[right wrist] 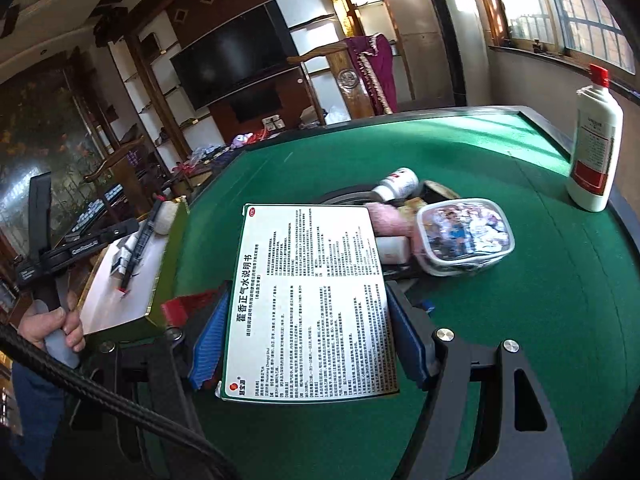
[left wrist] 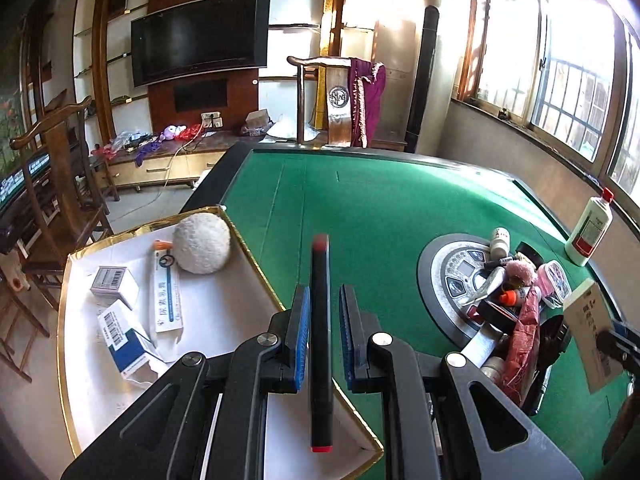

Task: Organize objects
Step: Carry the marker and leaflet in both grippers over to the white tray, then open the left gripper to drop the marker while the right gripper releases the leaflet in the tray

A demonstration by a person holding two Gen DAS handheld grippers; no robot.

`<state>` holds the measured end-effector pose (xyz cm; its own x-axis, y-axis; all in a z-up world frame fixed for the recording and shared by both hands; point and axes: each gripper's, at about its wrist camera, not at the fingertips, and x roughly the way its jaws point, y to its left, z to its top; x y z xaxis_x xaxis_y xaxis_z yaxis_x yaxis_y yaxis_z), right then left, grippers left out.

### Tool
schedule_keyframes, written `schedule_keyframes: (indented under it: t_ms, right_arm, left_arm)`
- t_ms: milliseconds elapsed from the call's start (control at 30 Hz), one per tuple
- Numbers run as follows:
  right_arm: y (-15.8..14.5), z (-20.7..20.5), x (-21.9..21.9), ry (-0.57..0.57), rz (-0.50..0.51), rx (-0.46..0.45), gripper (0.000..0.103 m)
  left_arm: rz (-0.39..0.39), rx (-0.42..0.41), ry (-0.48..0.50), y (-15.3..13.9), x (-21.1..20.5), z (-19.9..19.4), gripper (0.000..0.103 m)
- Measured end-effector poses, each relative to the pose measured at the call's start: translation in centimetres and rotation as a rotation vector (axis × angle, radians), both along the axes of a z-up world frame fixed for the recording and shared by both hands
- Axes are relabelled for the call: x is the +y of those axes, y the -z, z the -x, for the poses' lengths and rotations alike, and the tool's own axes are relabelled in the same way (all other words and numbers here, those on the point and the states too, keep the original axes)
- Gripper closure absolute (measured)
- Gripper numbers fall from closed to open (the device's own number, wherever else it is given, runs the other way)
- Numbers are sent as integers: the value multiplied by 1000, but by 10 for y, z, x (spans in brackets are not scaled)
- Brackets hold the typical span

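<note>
We see a big green table [left wrist: 400, 208] under both grippers. On it, to the left of the left fingers, sits a white tray with a gold rim [left wrist: 224, 320]. Part of the tray lies right under those fingers.

Ahead of the right fingers stands a tall white bottle with a red cap [right wrist: 596, 136], well apart and off to their right. Nearer to them is a heap of small things [left wrist: 516, 292] on a round grey dial [left wrist: 448, 276] in the table. In the heap we can pick out a clear tub with a bright picture lid [right wrist: 466, 236], a pink fluffy thing [right wrist: 390, 220] and a small white bottle [right wrist: 398, 184] lying down.

Our right gripper [right wrist: 308, 316] holds a flat white box with lots of black writing [right wrist: 312, 300]. Its blue pads [right wrist: 210, 340] press on the two long sides of the box, so it is grasping the box above the table.

In the tray, far ahead of the left fingers, is a white fuzzy ball [left wrist: 202, 242]. Next to it lie a long white tube box [left wrist: 167, 292], a small grey box [left wrist: 114, 286] and a blue and white box [left wrist: 128, 344].

Our left gripper [left wrist: 322, 328] is clenched on a thin black pen with red ends [left wrist: 321, 340]. The pen stands up between the blue pads, over the near corner of the tray.

A hand [right wrist: 56, 326] grips the left handle.
</note>
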<state>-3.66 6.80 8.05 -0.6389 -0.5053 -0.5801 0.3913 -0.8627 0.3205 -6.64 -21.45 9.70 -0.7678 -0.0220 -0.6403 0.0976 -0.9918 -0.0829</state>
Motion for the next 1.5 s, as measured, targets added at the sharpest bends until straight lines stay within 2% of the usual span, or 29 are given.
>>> schedule_keyframes:
  t_ms: [133, 233, 400, 567, 667, 833, 1000, 1133, 1233, 1500]
  right_arm:
    - [-8, -9, -48, -101, 17, -4, 31]
    - [-12, -10, -82, -152, -6, -1, 31]
    - [-16, -9, -97, -172, 10, 19, 31]
    - [-7, 0, -113, -204, 46, -41, 31]
    - [-7, 3, -154, -259, 19, -46, 31]
    - [0, 18, -221, -344, 7, -114, 31]
    - [21, 48, -276, -342, -52, -173, 30]
    - [30, 64, -307, -330, -130, -155, 30]
    - [37, 75, -316, -309, -160, -158, 30]
    - [49, 80, -323, -272, -163, -187, 29]
  left_arm:
    - [-20, 2, -19, -1, -16, -3, 91]
    - [-40, -20, -18, 5, -25, -1, 91]
    - [-88, -72, -16, 16, -36, 6, 91]
    - [-122, -36, -85, 8, -58, -2, 91]
    - [-114, -49, -129, 13, -72, -1, 91]
    - [-124, -91, -214, 27, -99, 2, 91]
    - [-172, -96, -325, 37, -131, -3, 91]
    - [-212, -88, -376, 40, -147, -7, 91]
    - [-223, -89, -390, 42, -152, -7, 91]
    - [-223, -96, -375, 45, -150, -6, 91]
